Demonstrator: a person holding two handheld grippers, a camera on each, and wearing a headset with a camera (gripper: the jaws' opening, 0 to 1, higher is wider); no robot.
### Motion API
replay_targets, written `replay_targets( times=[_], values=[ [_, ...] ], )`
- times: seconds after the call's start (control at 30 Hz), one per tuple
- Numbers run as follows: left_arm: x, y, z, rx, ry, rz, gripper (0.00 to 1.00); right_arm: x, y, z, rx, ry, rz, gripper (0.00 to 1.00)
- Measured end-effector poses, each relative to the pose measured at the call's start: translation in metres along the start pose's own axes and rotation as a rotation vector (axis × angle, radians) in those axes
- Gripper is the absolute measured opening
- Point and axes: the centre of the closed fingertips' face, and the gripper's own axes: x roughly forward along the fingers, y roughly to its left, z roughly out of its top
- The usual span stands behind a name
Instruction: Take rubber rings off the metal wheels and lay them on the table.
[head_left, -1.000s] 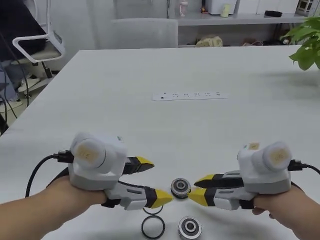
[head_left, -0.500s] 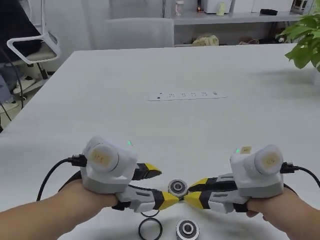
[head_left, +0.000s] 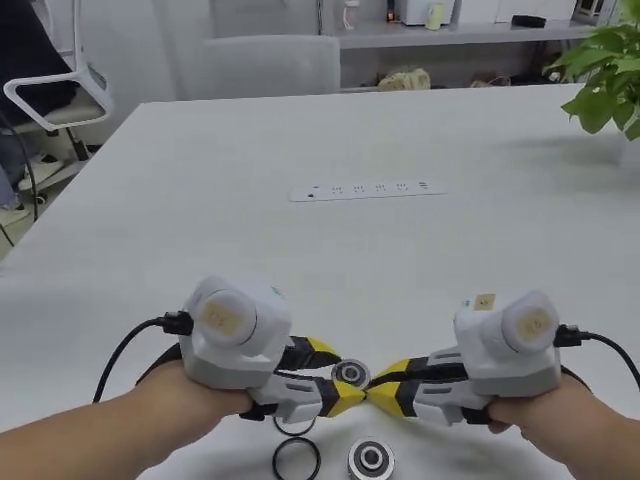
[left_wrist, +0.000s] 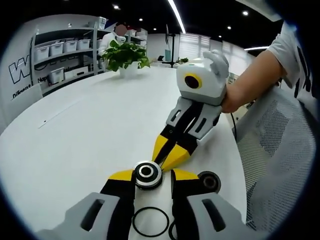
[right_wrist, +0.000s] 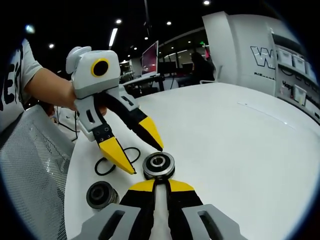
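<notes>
L gripper (left_wrist: 153, 176) is open, its two yellow tips set either side of a metal wheel (left_wrist: 146, 174). The wheel lies flat on the white table (head_left: 300, 250), on the person's side of it. In the L gripper view one tip is against the wheel's rim and the other stands a little off, so it straddles w/o squeezing.

R gripper (right_wrist: 161, 186) points at the same wheel from the opposite side. Its jaws are closed up w/ barely a slit btwn them, and the tips sit right at the wheel's near rim. Poss. they pinch the black rubber on that rim, but the view is too tight to tell. In the head view the two grippers' tips almost meet across the wheel, a hand behind each.

2nd wheel (head_left: 371, 460) lies flat nearer the person, apart from the first. A loose black ring (head_left: 297, 459) lies flat just left of it in the head view. Another ring (head_left: 296, 425) is partly hidden under the L gripper. Farther back a power strip (head_left: 365, 188) lies mid-table, and a plant (head_left: 600, 90) stands at the far right.
</notes>
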Motion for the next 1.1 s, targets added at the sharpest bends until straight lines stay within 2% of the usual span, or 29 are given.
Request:
replay_targets(
  times=[0.2,0.33,0.53,0.67,0.87,0.97,1.1],
  values=[
    [0.0033,0.0026,-0.0028,0.005,0.021,0.006,0.17,0.0005,0.0012,0.0003,-0.008,0.000,0.002,0.05],
    [0.0041,0.0066,-0.0026,-0.006,0.017,0.021,0.13,0.0004,0.0015,0.0006,-0.009,-0.001,0.002,0.05],
    [0.0057,0.0076,-0.0027,0.027,0.016,0.039,0.09,0.0006,-0.0004,0.0002,-0.007,-0.003,-0.003,0.03],
    [0.0063,0.0098,-0.0028,0.023,0.019,0.053,0.08,0.0004,-0.0007,0.0001,0.011,-0.001,-0.010,0.01],
    [0.0061,0.0093,-0.0026,0.033,0.022,0.068,0.07,0.0003,-0.0032,0.0000,0.091,-0.011,-0.028,0.00],
    [0.0063,0.0087,-0.0024,0.032,0.026,0.075,0.07,-0.0006,-0.0049,0.0008,0.184,-0.031,-0.031,0.00],
    [0.0059,0.0084,-0.0025,0.029,0.029,0.084,0.07,-0.0035,-0.0073,0.0034,0.225,-0.053,-0.033,0.00]
  ],
)
